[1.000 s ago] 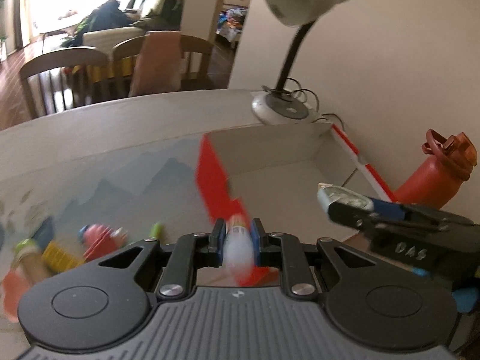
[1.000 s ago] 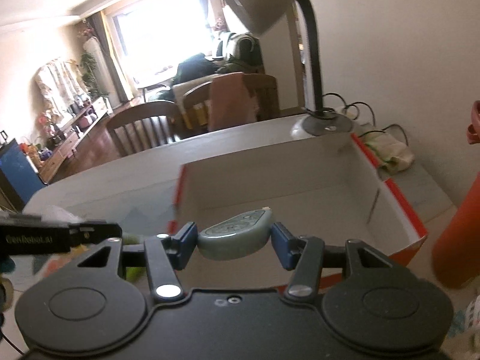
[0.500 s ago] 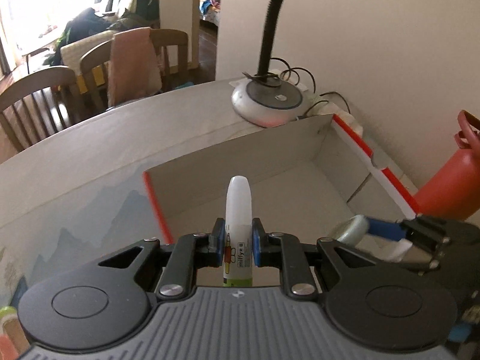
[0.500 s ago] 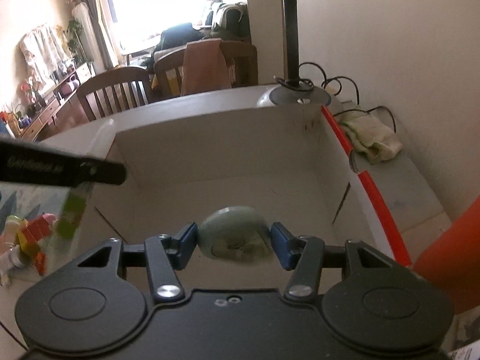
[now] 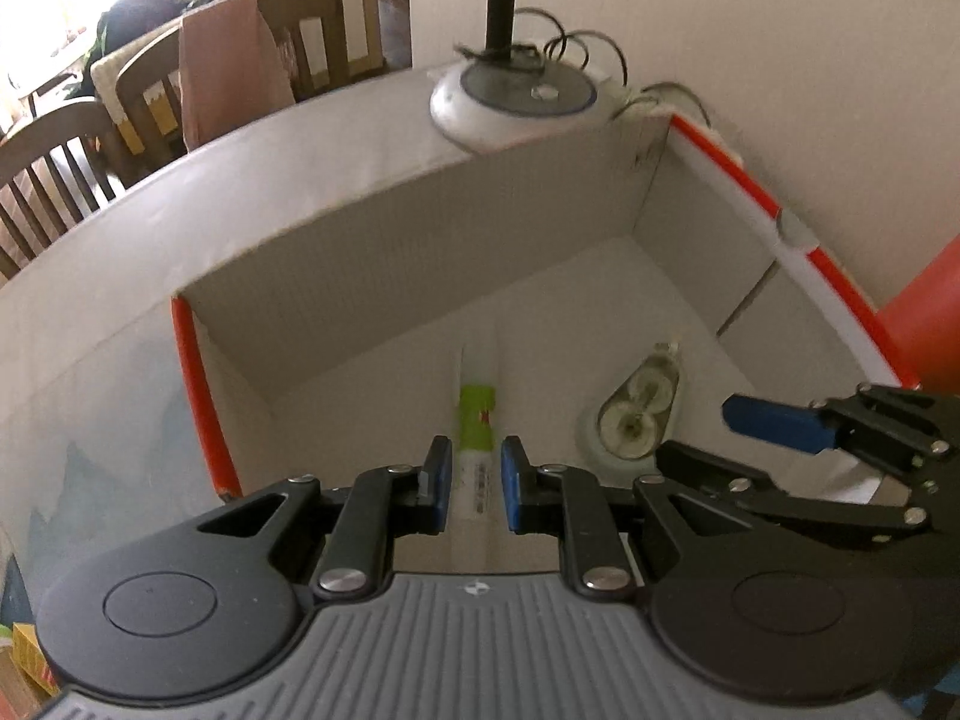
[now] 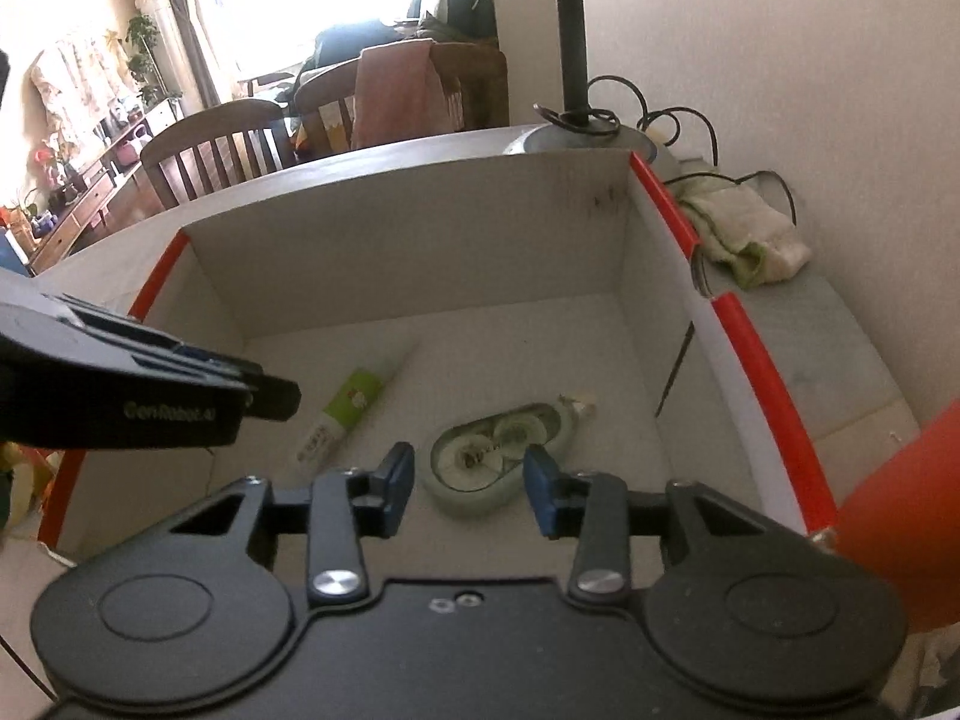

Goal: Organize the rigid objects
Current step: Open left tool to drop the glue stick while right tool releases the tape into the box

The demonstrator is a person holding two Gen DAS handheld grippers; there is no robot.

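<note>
A white cardboard box with a red rim fills both views. On its floor lie a glue stick with a green label and a pale green correction tape roller. My left gripper hangs just above the stick. Its jaws are drawn in to a narrow gap, and the pads do not touch the stick seen through it. My right gripper hovers over the roller. Its jaws are closing, with nothing pressed between them.
A lamp base with cables stands behind the box's far wall. An orange bottle rises to the right of the box. A crumpled cloth lies beyond the right rim. Wooden chairs stand past the table's edge.
Both grippers sank into the box. The glue stick left the left jaws and now lies on the floor. The roller dropped from the right jaws, which have narrowed.
</note>
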